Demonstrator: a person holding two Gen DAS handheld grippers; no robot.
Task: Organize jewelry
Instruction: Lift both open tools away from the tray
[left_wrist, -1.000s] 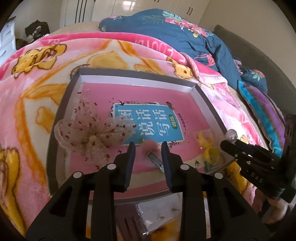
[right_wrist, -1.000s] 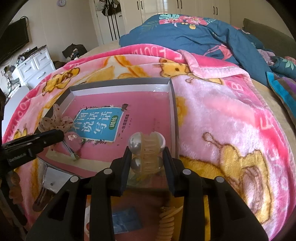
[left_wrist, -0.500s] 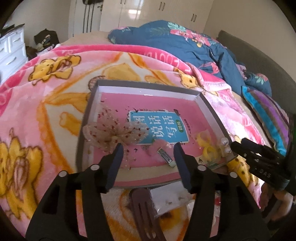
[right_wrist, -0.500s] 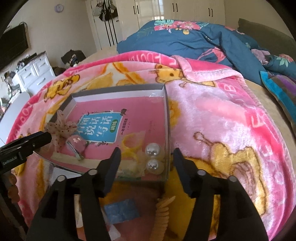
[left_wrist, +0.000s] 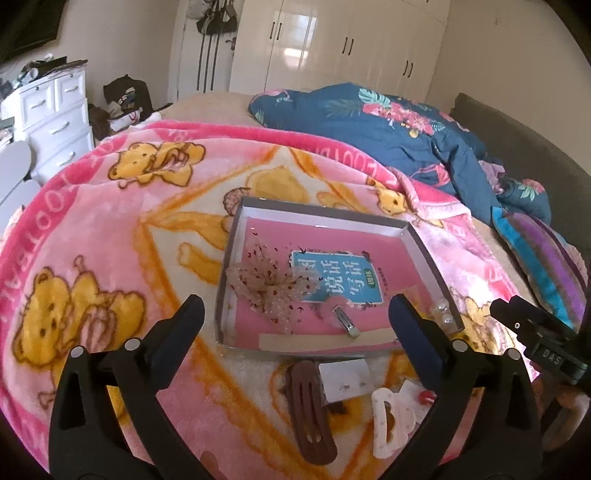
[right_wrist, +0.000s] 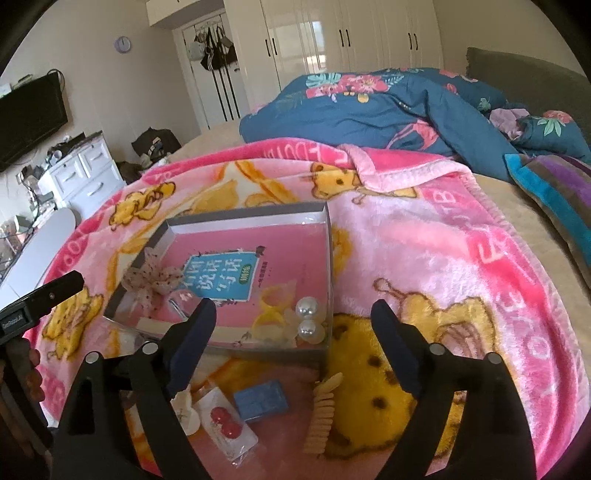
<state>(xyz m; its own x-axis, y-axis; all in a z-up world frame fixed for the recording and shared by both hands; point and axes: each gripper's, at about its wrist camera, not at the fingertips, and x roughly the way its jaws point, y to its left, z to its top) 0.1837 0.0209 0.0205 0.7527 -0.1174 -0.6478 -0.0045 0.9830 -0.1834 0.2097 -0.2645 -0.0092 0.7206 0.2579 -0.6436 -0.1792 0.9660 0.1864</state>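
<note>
Gaping wide, both grippers' fingers just opened, empty; pearl clip (right_wrist: 308, 320) partly behind box wall (right_wrist: 330, 280).

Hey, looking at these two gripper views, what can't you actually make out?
- Left wrist view: yellow items in the box are hidden behind the left gripper finger.
- Left wrist view: studs on the white card are too small to identify.
- Right wrist view: the hair clip is partly hidden by the right gripper finger.
- Right wrist view: brown clip is out of frame.

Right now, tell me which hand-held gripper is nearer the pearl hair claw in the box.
Right. The right hand-held gripper hangs open just before the pearl hair claw in the box's near right corner; the left hand-held gripper is open farther left.
</note>
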